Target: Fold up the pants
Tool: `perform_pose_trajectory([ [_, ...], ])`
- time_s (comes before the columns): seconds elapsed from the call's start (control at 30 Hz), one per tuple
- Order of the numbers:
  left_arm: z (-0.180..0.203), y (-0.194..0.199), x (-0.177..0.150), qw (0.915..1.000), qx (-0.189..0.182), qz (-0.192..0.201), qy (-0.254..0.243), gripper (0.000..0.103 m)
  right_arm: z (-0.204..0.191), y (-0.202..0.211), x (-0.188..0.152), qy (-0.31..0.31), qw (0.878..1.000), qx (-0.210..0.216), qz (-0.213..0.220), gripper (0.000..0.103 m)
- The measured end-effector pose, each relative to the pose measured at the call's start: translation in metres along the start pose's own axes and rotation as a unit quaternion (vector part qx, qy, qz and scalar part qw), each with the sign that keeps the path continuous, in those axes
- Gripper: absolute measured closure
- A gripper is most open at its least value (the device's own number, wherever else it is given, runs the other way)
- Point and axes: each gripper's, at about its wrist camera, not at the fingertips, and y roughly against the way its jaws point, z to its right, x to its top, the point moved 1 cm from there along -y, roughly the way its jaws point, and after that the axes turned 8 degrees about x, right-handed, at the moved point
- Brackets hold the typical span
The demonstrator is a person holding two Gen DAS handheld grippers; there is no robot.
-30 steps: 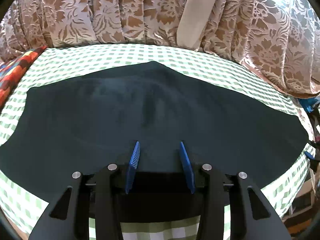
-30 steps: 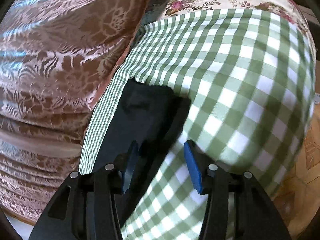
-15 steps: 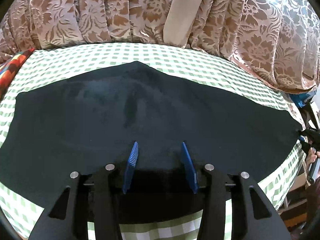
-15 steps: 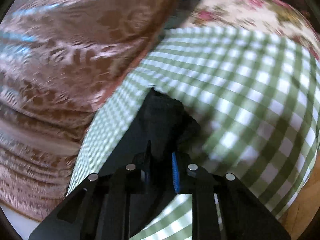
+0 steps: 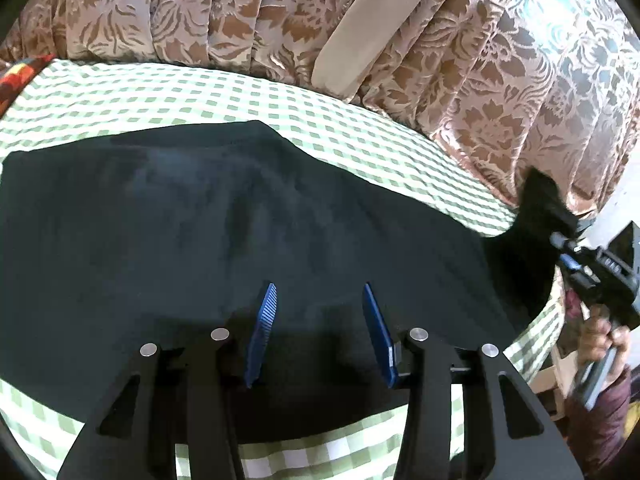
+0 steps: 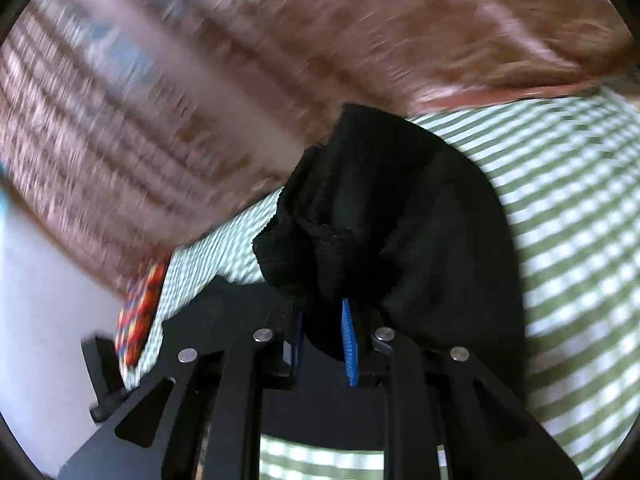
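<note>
Folding barely begun — we see the black pants (image 5: pixel 224 232) spread flat on the checked bench (image 5: pixel 248 96) ahead of our open, empty left gripper (image 5: pixel 316 332), while our right gripper (image 6: pixel 324 336) pinches one lifted end — every fold remains.

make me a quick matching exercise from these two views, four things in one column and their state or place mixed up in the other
Things:
1. left gripper
2. right gripper
3. black pants
4. floral curtain

States or places:
A. spread on the green checked cloth, one end lifted
B. shut on bunched black fabric
C. hangs behind the checked surface
D. open, above the dark fabric

Pairs: 1-D, 2-B, 3-A, 4-C
</note>
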Motion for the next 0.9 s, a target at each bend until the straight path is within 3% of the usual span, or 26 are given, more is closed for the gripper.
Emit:
perform_pose_trajectory([
  [0.2,-0.008,0.004,0.005,0.9978,-0.058,-0.012,0.028,0.059,-0.059,-0.078,-0.049,0.073,0.99,0.029,-0.116,0.088],
  [0.4,-0.021,0.003,0.012,0.9882,-0.128,-0.036,0.075,0.059,-0.088,-0.122,-0.088,0.15,0.973,0.007,-0.177,0.088],
  [0.53,-0.019,-0.005,0.017,0.9837,-0.149,-0.055,0.085,0.05,-0.093,-0.126,-0.109,0.215,0.958,-0.023,-0.188,0.083],
  [0.6,-0.016,-0.014,0.018,0.9804,-0.159,-0.072,0.092,0.048,-0.095,-0.124,-0.113,0.225,0.956,-0.009,-0.189,0.07],
  [0.67,-0.012,-0.021,0.017,0.9772,-0.167,-0.086,0.099,0.045,-0.093,-0.12,-0.112,0.207,0.958,0.031,-0.195,0.057],
  [0.8,-0.004,-0.031,0.018,0.971,-0.184,-0.106,0.109,0.037,-0.091,-0.105,-0.108,0.197,0.96,0.042,-0.193,0.059],
  [0.9,0.002,-0.037,0.018,0.9692,-0.186,-0.119,0.11,0.037,-0.079,-0.084,-0.103,0.174,0.967,0.026,-0.184,0.066],
])
